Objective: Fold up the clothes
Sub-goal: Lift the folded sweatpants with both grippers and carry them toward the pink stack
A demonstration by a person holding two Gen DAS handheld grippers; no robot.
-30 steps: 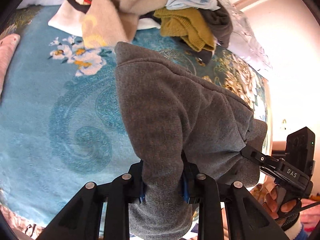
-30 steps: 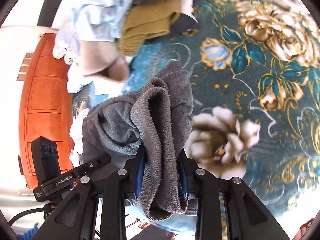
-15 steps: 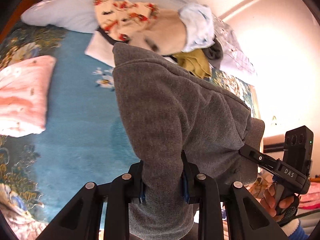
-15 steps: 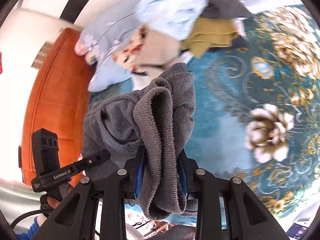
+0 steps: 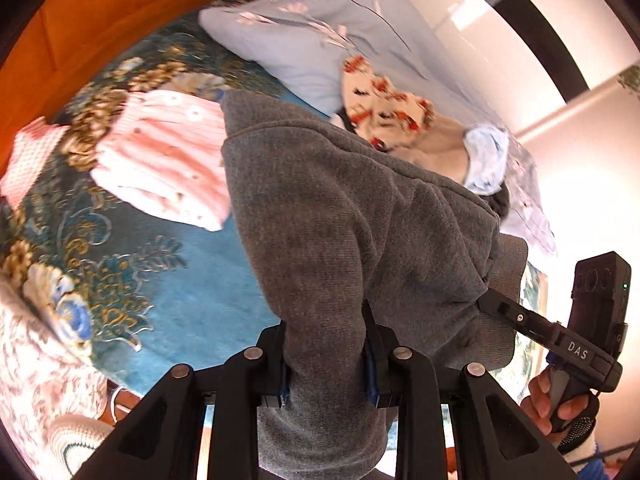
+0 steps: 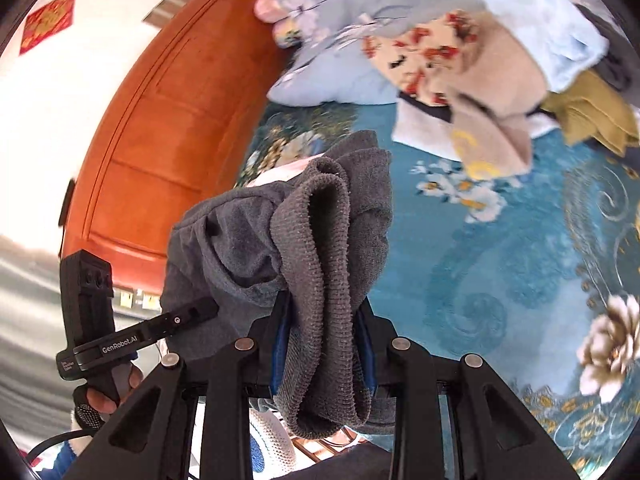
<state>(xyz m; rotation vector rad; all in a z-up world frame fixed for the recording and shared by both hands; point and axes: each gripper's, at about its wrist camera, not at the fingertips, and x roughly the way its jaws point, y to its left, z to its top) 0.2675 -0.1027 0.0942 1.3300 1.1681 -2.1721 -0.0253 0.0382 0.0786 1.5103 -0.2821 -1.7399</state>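
Both grippers, left and right, clamp a folded grey sweater between them, raised over the blue bedspread, apparently bound for the pink folded stack.

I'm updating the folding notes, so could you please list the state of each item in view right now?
Left tongs: shut on the grey sweater.
Right tongs: shut on the grey sweater.
Grey sweater: bunched, lifted off the bed between both tongs.
Pink garment: folded, lying on the blue bedspread.
Clothes pile: unfolded, heaped by the pillow.
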